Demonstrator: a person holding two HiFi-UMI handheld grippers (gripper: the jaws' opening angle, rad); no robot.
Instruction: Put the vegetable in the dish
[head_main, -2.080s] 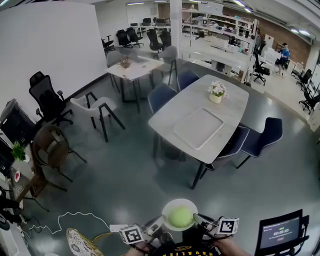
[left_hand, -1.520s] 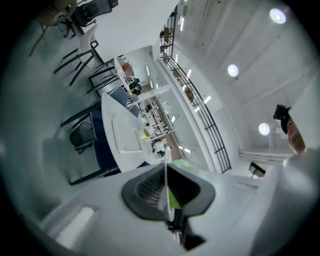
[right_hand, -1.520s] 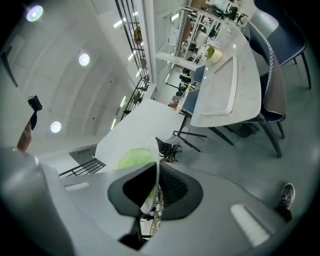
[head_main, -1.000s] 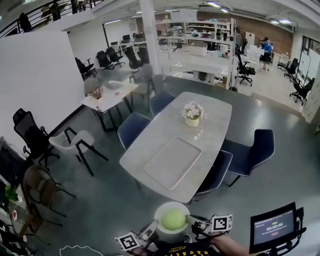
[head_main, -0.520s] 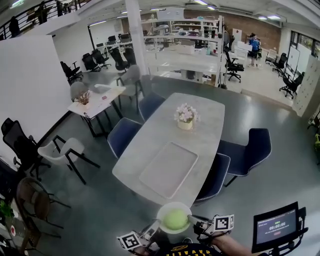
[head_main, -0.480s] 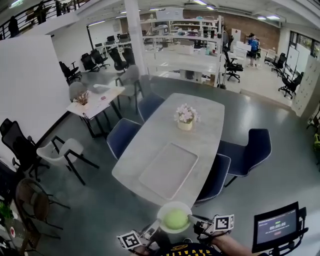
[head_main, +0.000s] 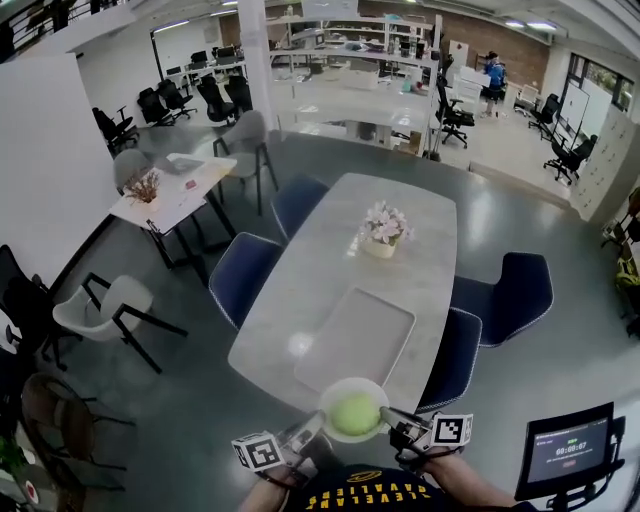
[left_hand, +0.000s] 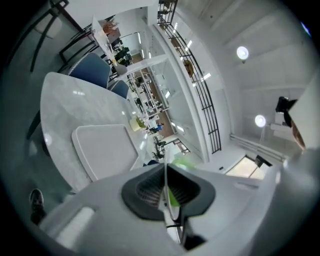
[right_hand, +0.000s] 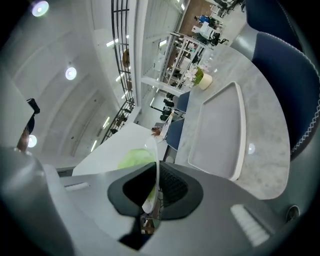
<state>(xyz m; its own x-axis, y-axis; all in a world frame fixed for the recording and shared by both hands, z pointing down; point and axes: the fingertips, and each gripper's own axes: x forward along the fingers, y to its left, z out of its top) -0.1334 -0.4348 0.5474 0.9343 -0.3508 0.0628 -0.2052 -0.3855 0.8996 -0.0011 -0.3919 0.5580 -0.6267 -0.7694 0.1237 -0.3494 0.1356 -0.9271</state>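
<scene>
A white dish (head_main: 331, 398) with a round pale green vegetable (head_main: 355, 414) in it hangs in front of me, just short of the near end of the long grey table (head_main: 320, 270). My left gripper (head_main: 308, 433) is shut on the dish's left rim and my right gripper (head_main: 390, 418) is shut on its right rim. In the left gripper view the thin rim (left_hand: 165, 172) runs between the dark pads, with the vegetable (left_hand: 183, 163) behind it. In the right gripper view the rim (right_hand: 155, 167) is pinched the same way, beside the vegetable (right_hand: 135, 158).
A flat grey tray (head_main: 355, 338) lies on the near half of the table and a flower pot (head_main: 381, 229) stands past it. Blue chairs (head_main: 240, 275) line both long sides. A screen on a stand (head_main: 568, 461) is at my right.
The table and tray have come closer and more centred in the head view. The dish with the vegetable stays held between both grippers.
</scene>
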